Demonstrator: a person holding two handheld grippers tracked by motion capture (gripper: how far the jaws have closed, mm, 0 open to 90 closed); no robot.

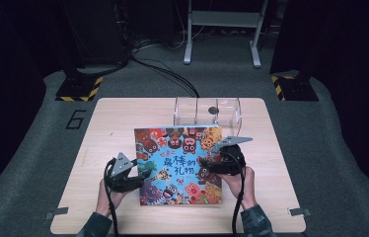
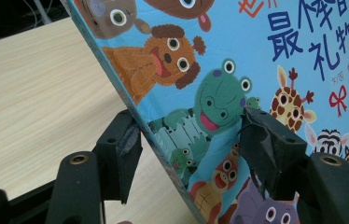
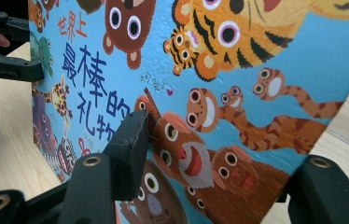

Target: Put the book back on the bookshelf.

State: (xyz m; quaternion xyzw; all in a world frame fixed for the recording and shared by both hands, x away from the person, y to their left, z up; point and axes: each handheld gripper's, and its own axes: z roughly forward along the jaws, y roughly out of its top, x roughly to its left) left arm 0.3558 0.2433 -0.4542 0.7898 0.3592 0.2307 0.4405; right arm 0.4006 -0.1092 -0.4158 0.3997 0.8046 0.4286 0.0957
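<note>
While both claws grip its edges, picture book (image 1: 178, 165), blue cover, cartoon animals.

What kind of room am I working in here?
Probably a recording lab or studio, not a home: a wooden table stands alone on grey carpet among dark curtains, with hazard-striped stand bases, loose cables and a metal frame behind it.

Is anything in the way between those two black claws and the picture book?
Nothing visible is. The left gripper has its jaws on either side of the picture book's left edge, and the right gripper straddles its right edge. The clear plastic box sits behind the book on the table, clear of both grippers.
</note>
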